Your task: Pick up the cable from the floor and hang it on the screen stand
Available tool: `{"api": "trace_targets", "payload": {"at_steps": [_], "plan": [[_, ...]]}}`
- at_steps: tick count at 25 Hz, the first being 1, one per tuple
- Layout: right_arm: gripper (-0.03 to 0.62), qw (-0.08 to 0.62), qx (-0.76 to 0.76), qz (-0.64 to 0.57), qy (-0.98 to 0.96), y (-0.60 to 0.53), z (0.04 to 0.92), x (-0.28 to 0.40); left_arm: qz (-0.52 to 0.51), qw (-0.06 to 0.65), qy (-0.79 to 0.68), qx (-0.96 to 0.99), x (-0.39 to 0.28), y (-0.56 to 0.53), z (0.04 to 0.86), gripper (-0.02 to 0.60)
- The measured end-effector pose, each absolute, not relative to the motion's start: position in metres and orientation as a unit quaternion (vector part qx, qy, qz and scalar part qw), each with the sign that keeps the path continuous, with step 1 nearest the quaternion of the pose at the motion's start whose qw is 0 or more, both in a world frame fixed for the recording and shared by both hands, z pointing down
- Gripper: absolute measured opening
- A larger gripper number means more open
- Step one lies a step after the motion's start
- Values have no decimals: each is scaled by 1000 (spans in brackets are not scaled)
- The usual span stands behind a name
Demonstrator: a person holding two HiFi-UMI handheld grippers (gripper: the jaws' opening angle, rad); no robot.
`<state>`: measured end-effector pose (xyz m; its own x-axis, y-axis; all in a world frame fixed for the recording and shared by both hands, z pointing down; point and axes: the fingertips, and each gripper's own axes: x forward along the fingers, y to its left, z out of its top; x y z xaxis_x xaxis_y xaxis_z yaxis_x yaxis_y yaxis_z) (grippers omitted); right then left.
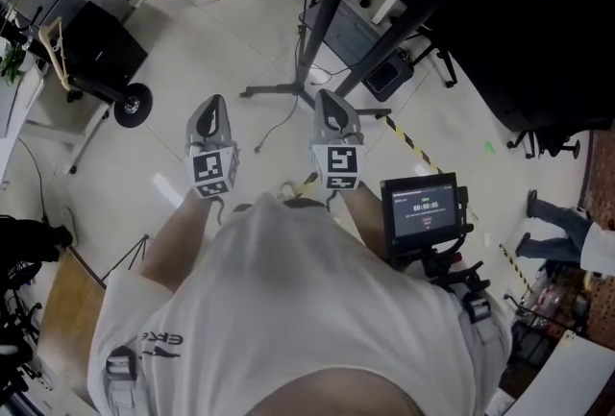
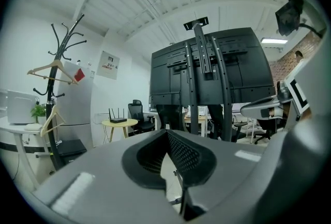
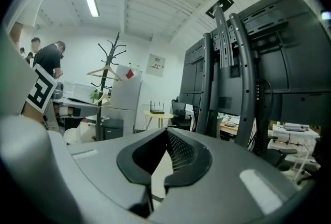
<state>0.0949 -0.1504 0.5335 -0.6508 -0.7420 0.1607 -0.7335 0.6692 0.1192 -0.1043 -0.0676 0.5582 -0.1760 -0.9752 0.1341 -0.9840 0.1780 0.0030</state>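
1. While we stand over the floor with both tools held out level, the left gripper (image 1: 212, 107) is pinched fully together with nothing in its claw. The right gripper (image 1: 330, 99) matches it, closed and empty.
2. Just past the tips, the cable (image 1: 275, 130) lies as a thin loose line on the pale tiles. It sits between us and the foot of the screen stand (image 1: 322, 11), and neither tool touches it.
3. We read the step in hand as the reach down. To do it well, we'd spread one claw before lowering and come in crosswise over a straight stretch. We'd set a pad on either side so that such a thin line cannot slip out.
4. We'd keep the other tool free to gather slack, since a limp cable will likely droop and drag once lifted.
5. Off to the right runs the striped tape (image 1: 408, 140). That is a floor marking, not our target, so we'd steer clear of it.
6. Further out, the stand's dark uprights climb towards the screen. Somewhere up that frame looks like the place to hang it, though we can't pick out a hook.
7. Now the count:
   - two grippers
   - one cable that we can make out
   - one stand
   - one round table (image 2: 120, 122)
   - one coat rack (image 2: 50, 88) with two wooden hangers
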Motion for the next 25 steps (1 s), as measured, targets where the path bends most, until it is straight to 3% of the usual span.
{"api": "trace_targets", "payload": {"at_steps": [12, 19, 25], "plan": [[14, 97, 403, -23, -910, -154, 531, 95, 33, 28, -772, 634, -96, -57, 540, 2], [14, 117, 447, -15, -887, -238, 546, 22, 38, 52, -744, 665, -177, -148, 558, 2], [14, 124, 496, -4, -860, -268, 549, 9, 34, 39, -709, 703, -200, -197, 549, 2]]}}
